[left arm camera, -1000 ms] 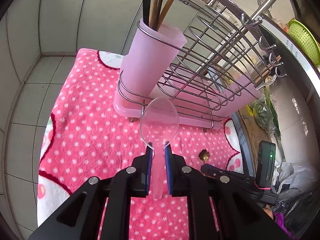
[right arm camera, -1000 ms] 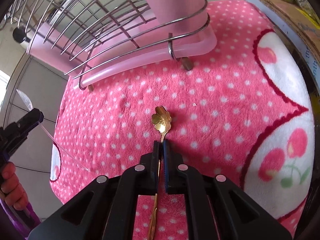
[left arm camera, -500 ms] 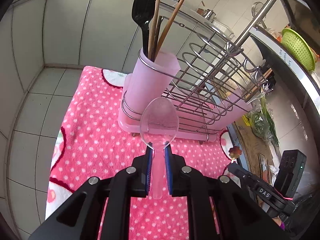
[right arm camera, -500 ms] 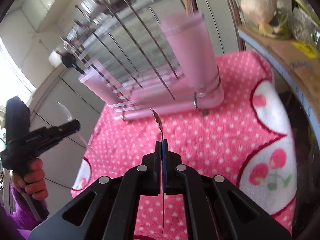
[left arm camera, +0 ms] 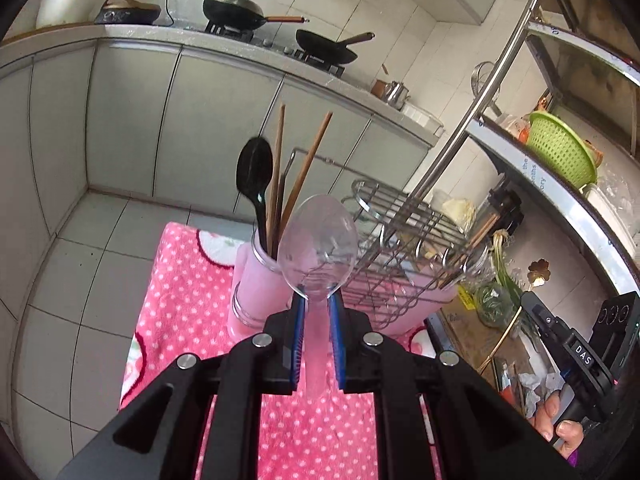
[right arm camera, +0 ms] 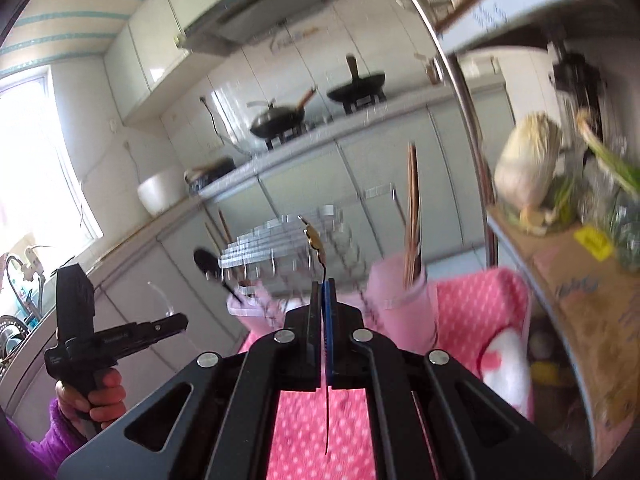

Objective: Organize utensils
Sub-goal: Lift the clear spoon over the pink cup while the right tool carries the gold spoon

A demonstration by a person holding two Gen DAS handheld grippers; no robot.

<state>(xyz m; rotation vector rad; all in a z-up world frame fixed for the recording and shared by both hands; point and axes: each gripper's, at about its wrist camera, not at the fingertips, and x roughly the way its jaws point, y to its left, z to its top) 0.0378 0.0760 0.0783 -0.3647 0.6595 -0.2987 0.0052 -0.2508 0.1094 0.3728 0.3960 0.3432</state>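
Note:
My left gripper (left arm camera: 317, 304) is shut on the handle of a clear plastic spoon (left arm camera: 318, 246), bowl up, held in the air in front of the pink utensil cup (left arm camera: 256, 280). The cup holds a black spoon (left arm camera: 253, 172) and wooden chopsticks (left arm camera: 304, 168) and hangs on the end of a wire dish rack (left arm camera: 400, 240). My right gripper (right arm camera: 323, 286) is shut on a thin gold spoon (right arm camera: 314, 240) with a clover-shaped end, raised above the pink dotted cloth (right arm camera: 472, 308). In the left wrist view the right gripper (left arm camera: 532, 300) carries the gold spoon (left arm camera: 538, 270) at far right.
The rack stands on the pink dotted cloth (left arm camera: 180, 292) over a tiled floor. A metal shelf unit (left arm camera: 560, 184) with a green basket (left arm camera: 560, 152) and vegetables rises at right. Woks (left arm camera: 236, 10) sit on the counter behind. A hand in a purple sleeve (right arm camera: 92, 396) holds the left gripper (right arm camera: 176, 320).
Both grippers have risen and tilted up, so the kitchen counter now shows. The gold spoon has been lifted off the cloth into the air. The clear spoon stays gripped.

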